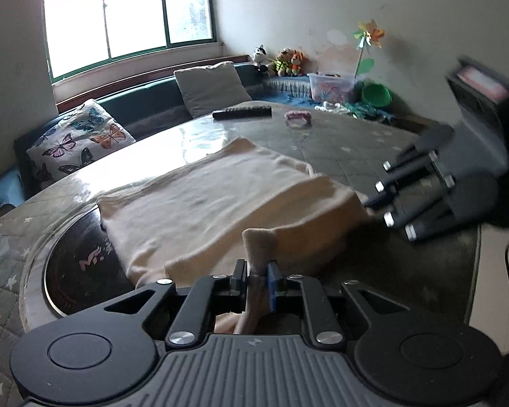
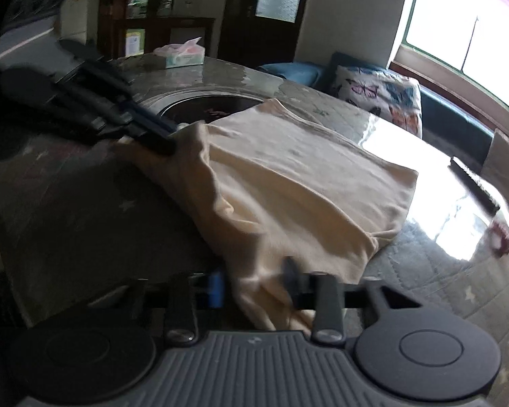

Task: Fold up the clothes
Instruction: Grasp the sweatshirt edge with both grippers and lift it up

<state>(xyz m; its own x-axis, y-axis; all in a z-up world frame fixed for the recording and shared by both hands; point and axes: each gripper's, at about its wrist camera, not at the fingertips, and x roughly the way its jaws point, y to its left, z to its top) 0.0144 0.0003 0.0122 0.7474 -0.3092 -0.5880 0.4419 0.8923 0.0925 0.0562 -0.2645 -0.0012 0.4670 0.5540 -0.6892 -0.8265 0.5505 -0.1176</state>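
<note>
left wrist view: my left gripper [image 1: 258,279] is clamped on a bunched corner of the cream garment [image 1: 220,200], which lies folded by the table's [image 1: 356,149] near edge. right wrist view: my right gripper [image 2: 254,285] pinches the garment's other near corner (blurry here).
</note>
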